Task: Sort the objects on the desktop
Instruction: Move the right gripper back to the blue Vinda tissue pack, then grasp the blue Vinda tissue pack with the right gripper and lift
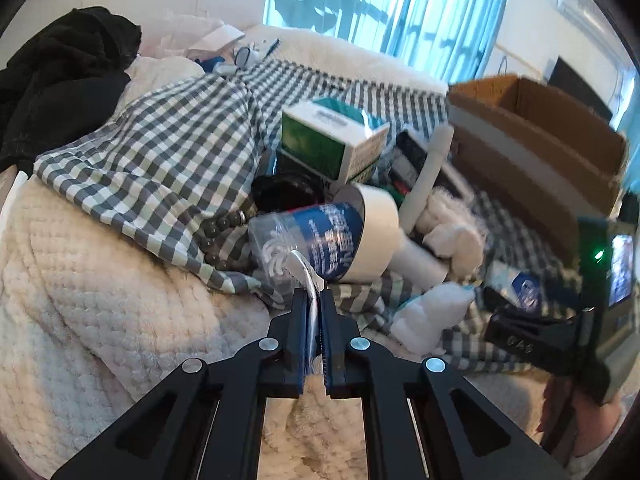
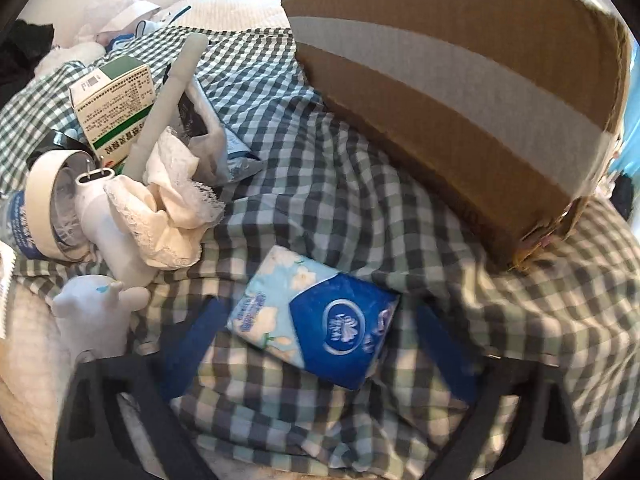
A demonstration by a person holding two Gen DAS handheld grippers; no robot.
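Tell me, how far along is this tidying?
Early, by the look of it. Nothing visibly sorted: the cardboard box shows no contents from here. In hand: the left tool is shut on a thin silvery packet; the right tool straddles the blue tissue pack, open. Left: the pile with the tape roll, green box and white cloth.

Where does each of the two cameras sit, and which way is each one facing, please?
Left wrist: on the left claw, looking down at the pile; shut on a thin silvery packet; the other claw and a hand show at right.
Right wrist: on the right claw, looking down at a tissue pack between its open fingers, before the cardboard box.
Shared: checked cloth, box, green-and-white carton, tape roll.
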